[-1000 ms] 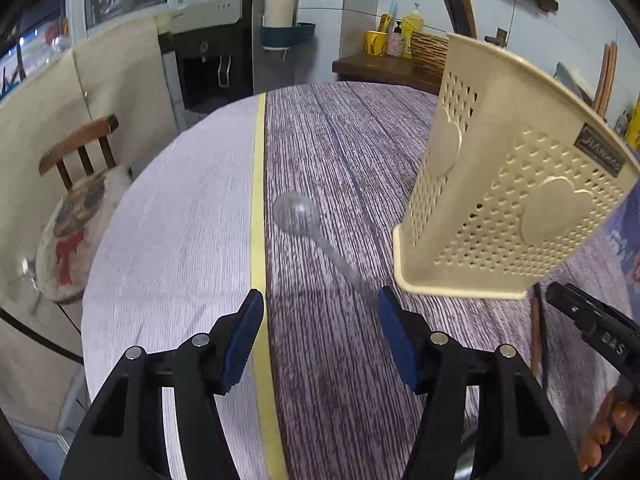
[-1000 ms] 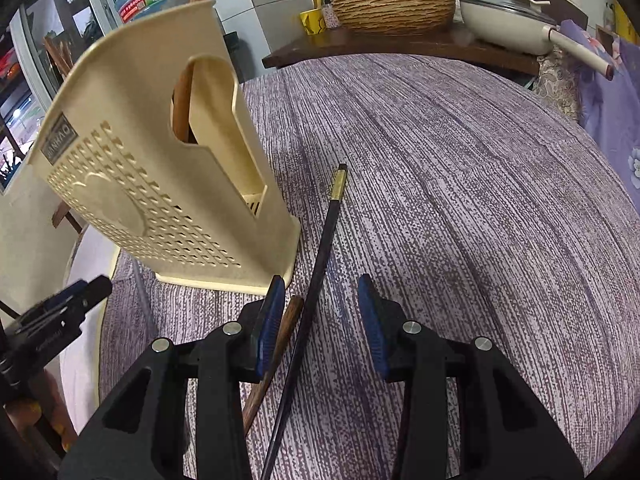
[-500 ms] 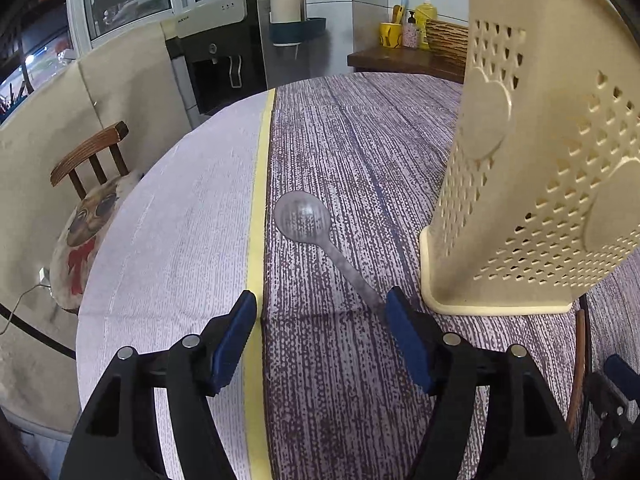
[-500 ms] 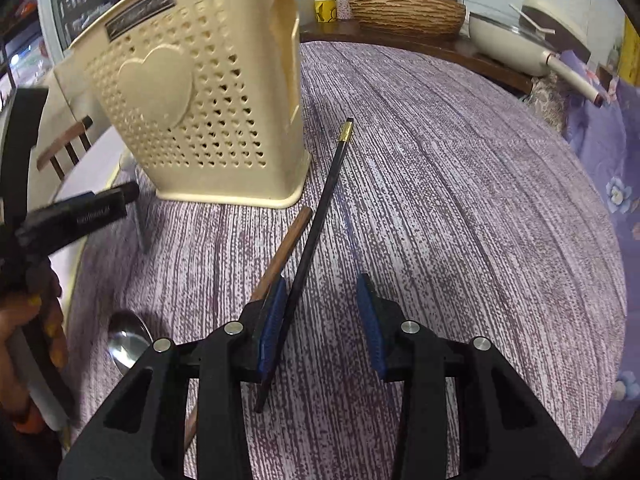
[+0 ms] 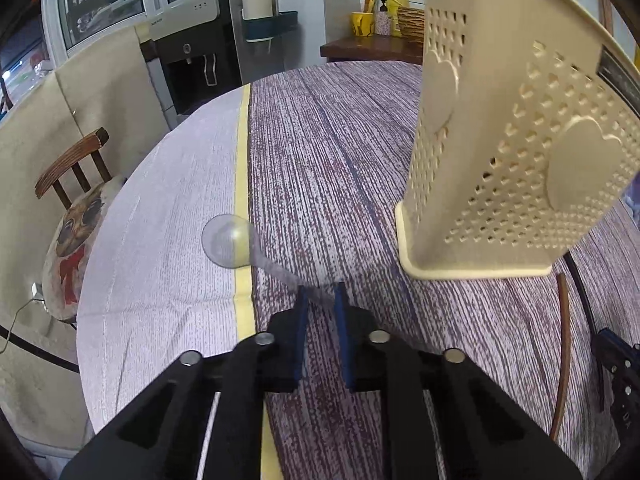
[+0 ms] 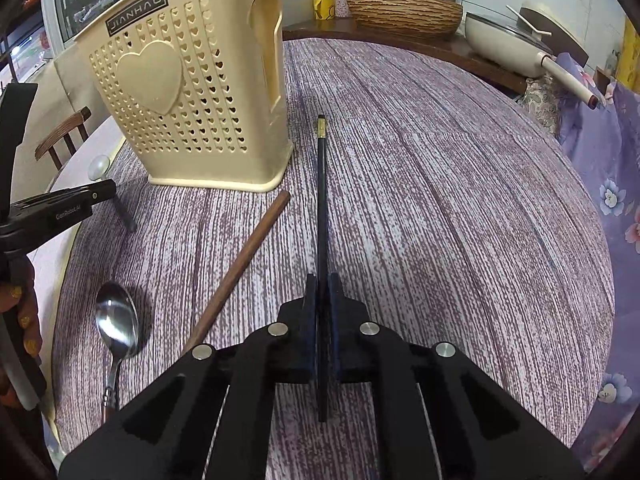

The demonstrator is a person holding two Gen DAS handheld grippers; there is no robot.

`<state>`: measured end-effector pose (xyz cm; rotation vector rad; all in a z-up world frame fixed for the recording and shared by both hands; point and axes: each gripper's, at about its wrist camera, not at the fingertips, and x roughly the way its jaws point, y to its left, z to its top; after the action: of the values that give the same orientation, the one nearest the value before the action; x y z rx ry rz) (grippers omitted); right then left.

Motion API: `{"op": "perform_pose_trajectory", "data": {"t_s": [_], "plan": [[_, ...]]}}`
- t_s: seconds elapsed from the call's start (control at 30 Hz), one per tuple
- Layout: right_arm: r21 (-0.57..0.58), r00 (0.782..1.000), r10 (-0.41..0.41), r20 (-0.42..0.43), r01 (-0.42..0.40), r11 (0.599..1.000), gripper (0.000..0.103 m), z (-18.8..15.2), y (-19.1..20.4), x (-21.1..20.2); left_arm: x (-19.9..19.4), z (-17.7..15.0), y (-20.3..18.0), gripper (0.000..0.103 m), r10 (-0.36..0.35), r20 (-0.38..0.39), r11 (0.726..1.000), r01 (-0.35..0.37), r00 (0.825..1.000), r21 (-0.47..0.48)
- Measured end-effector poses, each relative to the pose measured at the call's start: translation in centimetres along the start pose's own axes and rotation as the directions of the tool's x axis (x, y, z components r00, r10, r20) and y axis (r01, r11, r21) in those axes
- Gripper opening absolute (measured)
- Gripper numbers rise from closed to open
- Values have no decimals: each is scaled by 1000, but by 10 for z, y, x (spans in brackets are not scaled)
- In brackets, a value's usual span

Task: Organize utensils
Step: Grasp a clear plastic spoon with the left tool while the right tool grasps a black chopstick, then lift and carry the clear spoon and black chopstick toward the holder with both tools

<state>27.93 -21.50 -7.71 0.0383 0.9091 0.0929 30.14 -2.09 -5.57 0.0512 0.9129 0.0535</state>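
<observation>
Right wrist: holder (image 6: 192, 92), contents unclear.

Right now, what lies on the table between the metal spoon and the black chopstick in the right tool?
In the right wrist view, the brown wooden chopstick lies diagonally between the metal spoon and the black chopstick.

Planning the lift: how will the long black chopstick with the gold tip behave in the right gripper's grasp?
The black chopstick with the gold tip looks straight and stiff, so it should not droop. The right gripper pinches it near one end, so it may pivot. Its smooth, thin shaft could slip.
</observation>
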Motion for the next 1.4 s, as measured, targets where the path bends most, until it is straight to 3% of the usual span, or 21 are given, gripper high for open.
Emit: {"op": "perform_pose_trajectory", "data": {"t_s": [0.1,0.3,0.4,0.43,0.5,0.53,0.63,0.8,0.87,0.93,1.1,1.4], "plan": [[0,1000,20,-9,-20,1000,7,-7,-4,-5,-1,-6,6,3,-18,-23,1000,18,1000,6],[5,997,77,-23,-77,997,7,-25,-10,-19,-15,-25,23,2,-86,-45,996,85,995,-22],[27,994,107,-18,-107,994,7,-31,-12,-23,-26,-25,34,4,-128,23,985,130,992,-117],[22,995,102,-19,-101,995,7,-31,-12,-22,-27,-22,38,11,-116,40,980,121,992,-158],[2,997,73,-17,-73,997,7,-32,-5,-23,-23,-13,40,79,-91,30,974,95,995,-207],[-7,998,64,-13,-64,998,7,-32,-3,-22,-21,-8,40,83,-70,44,971,78,997,-226],[-14,998,57,-1,-57,998,7,-34,-1,-23,-9,10,39,76,51,36,969,-41,998,-245],[0,998,59,1,-59,998,7,-33,-4,-24,28,26,33,67,129,-68,968,-140,989,-209],[-2,998,55,4,-55,998,7,-34,-3,-24,31,27,31,68,145,-55,968,-153,988,-201],[2,998,59,4,-59,998,7,-34,-3,-24,29,27,30,61,124,-42,974,-130,991,-185],[-2,998,62,-3,-62,998,7,-34,-3,-23,21,22,15,22,111,-25,992,-112,994,-56],[1,991,129,-37,-129,992,7,-49,-4,-35,-14,-26,17,9,-4,-35,996,7,999,85]]}}
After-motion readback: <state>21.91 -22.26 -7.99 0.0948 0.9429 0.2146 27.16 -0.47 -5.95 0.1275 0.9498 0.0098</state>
